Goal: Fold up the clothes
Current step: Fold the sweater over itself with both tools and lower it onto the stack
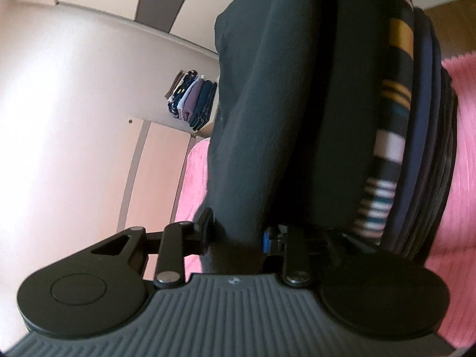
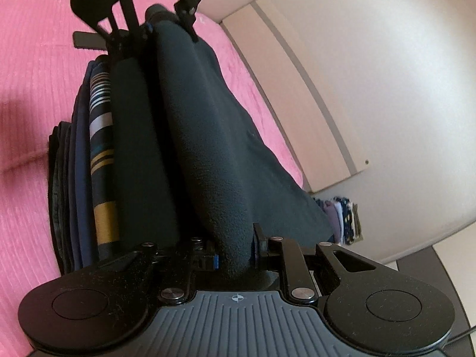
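Between the two fingers of the left gripper [image 1: 235,235], in the left wrist view, a dark fleece garment [image 1: 267,104] is pinched at one end, the jaws drawn in narrow on a thick fold. Its nap looks matte and soft, so I judge it light, limp and unlikely to slip; a grip on a doubled edge like this one should hold better than a single layer. The garment sits against a stack of folded clothes [image 1: 416,148] with a striped piece [image 1: 395,89] next to it, on a pink bedspread [image 1: 464,148]. A second pile of folded clothes [image 1: 193,98] lies well apart by the wall.

From the right wrist view, the right gripper [image 2: 235,253] clamps the opposite end of the same fleece garment [image 2: 193,134], jaws narrow around a rolled fold. The left gripper [image 2: 142,15] shows at the far end, so the long axis of the garment runs straight from one gripper to the other, along both cameras' line of sight. Its loose flap falls away from the stack of folded clothes [image 2: 77,148] towards the wall side. Whether it is being set onto the stack or lifted from it, these views do not settle.
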### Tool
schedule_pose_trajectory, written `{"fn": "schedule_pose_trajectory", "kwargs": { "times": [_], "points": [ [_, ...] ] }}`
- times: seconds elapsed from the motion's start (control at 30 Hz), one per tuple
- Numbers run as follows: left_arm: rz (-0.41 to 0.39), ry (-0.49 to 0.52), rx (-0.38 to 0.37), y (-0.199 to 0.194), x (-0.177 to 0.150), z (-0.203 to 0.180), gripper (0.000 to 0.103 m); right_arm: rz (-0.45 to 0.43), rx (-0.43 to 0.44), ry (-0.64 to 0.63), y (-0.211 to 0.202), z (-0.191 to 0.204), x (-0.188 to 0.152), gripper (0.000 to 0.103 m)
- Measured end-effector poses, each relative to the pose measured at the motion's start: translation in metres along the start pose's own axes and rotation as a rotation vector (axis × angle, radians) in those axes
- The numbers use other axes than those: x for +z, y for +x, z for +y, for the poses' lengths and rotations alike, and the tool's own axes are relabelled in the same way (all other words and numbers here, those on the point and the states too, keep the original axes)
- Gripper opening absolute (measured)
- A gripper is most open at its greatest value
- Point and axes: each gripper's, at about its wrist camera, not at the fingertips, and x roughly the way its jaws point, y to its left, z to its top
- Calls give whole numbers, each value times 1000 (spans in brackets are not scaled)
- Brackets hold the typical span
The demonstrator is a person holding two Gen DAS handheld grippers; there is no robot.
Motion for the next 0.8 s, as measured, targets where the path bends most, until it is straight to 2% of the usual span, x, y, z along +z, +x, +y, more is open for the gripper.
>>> {"fn": "schedule_pose_trajectory", "kwargs": {
  "times": [0.13,0.2,0.27,0.33,0.43,0.57,0.63,0.8],
  "points": [
    [-4,21,26,4,-9,0,28,15,-40,58,-3,5,12,17],
    [18,32,-11,8,-17,-11,29,28,-31,14,-1,25,9,17],
    [19,27,-2,2,-21,-15,29,17,-48,-17,0,36,5,17],
    [20,23,8,-5,-26,-20,29,7,-56,1,-5,33,4,17],
    [22,17,22,-15,-32,-27,29,-2,-73,-48,-7,36,0,18],
    [32,-14,20,-31,-39,-30,31,2,-69,-48,-15,33,-4,29],
    [32,-32,14,-39,-42,-29,31,3,-71,-45,-17,32,-9,29],
    [17,30,36,-44,-45,-31,33,2,-54,-82,-17,32,-15,28]
  ]
}}
